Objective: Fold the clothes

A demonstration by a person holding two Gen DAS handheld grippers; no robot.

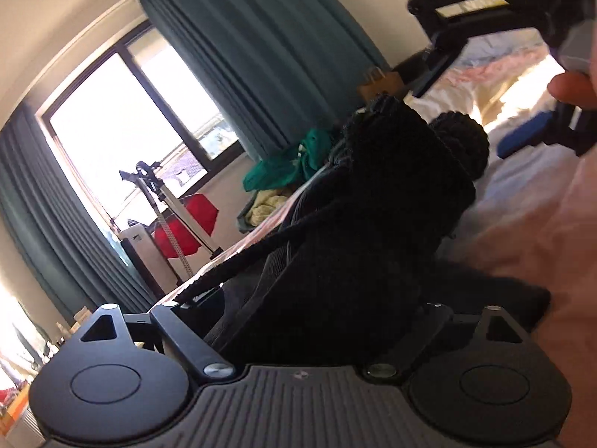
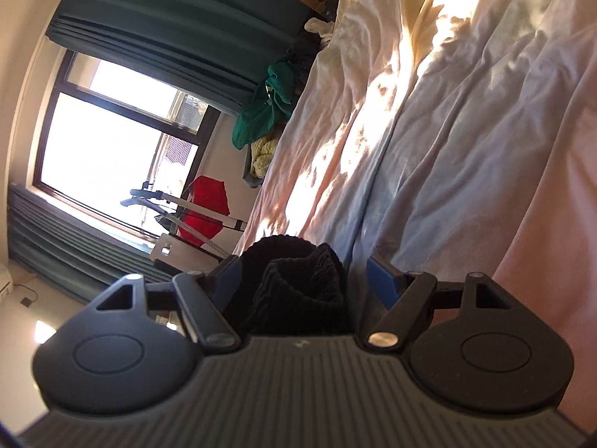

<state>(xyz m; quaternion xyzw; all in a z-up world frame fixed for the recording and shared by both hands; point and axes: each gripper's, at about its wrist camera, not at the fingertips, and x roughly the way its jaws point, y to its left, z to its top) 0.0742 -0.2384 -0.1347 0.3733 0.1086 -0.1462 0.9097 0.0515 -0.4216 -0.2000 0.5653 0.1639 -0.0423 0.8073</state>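
black knit garment (image 2: 298, 283) bunched on the bed (image 2: 466, 130); right gripper (image 2: 309, 280) jaws wide around it, left gripper (image 1: 298, 313) jaws hidden, can't tell.

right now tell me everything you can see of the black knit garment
The black knit garment looks like thick ribbed wool, bunched in deep folds rather than flat. It sits over the pale pink and blue bedsheet. In the left wrist view it fills the space between the left gripper's fingers, which it hides. In the right wrist view a bunched part lies between the right gripper's blue-padded fingers, which stand apart.
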